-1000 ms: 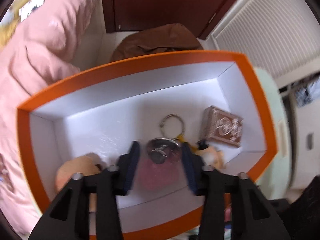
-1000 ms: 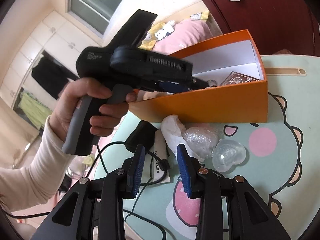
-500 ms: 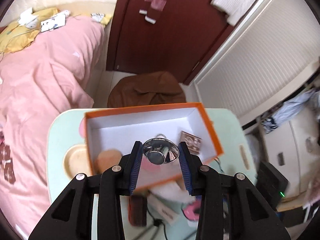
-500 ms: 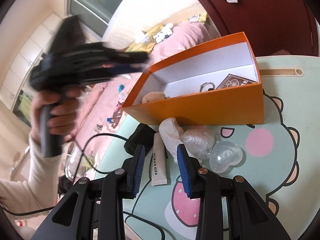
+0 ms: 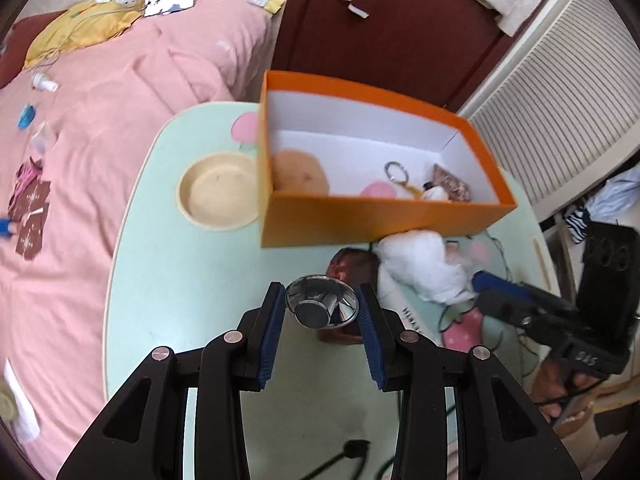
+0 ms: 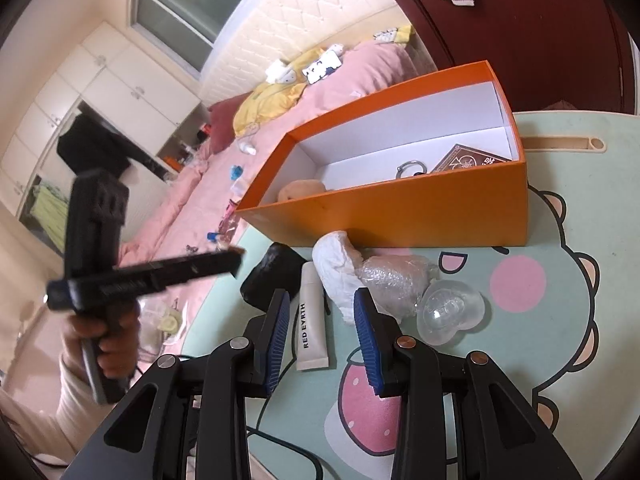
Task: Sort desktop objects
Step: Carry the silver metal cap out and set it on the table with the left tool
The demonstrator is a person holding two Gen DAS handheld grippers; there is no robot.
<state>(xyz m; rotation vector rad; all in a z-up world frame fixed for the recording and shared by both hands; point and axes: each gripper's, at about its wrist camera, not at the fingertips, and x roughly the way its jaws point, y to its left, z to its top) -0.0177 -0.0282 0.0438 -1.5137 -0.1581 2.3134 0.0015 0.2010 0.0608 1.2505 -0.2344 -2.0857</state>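
Note:
My left gripper (image 5: 320, 312) is shut on a shiny metal cone-shaped piece (image 5: 320, 306) and holds it above the table, near the orange box (image 5: 372, 220). The box holds a tan plush (image 5: 300, 170), a key ring (image 5: 396, 172), a pink item and a brown card deck (image 5: 452, 184). My right gripper (image 6: 322, 324) is open and empty, low over a white tube (image 6: 312, 328), beside a white crumpled wad (image 6: 336, 264), bubble wrap (image 6: 392, 276) and a clear heart-shaped case (image 6: 448, 312). The left gripper shows blurred in the right wrist view (image 6: 236, 260).
A round beige dish (image 5: 216, 192) sits left of the box. A dark pouch (image 6: 276, 276) and a black cable (image 6: 288, 444) lie on the green cartoon mat (image 6: 560, 340). A pink bed (image 5: 100, 120) lies past the table's left edge. A dark red wardrobe stands behind.
My left gripper has risen out of the box with the metal piece and pulled back toward the near side of the table. The right gripper has stayed in place.

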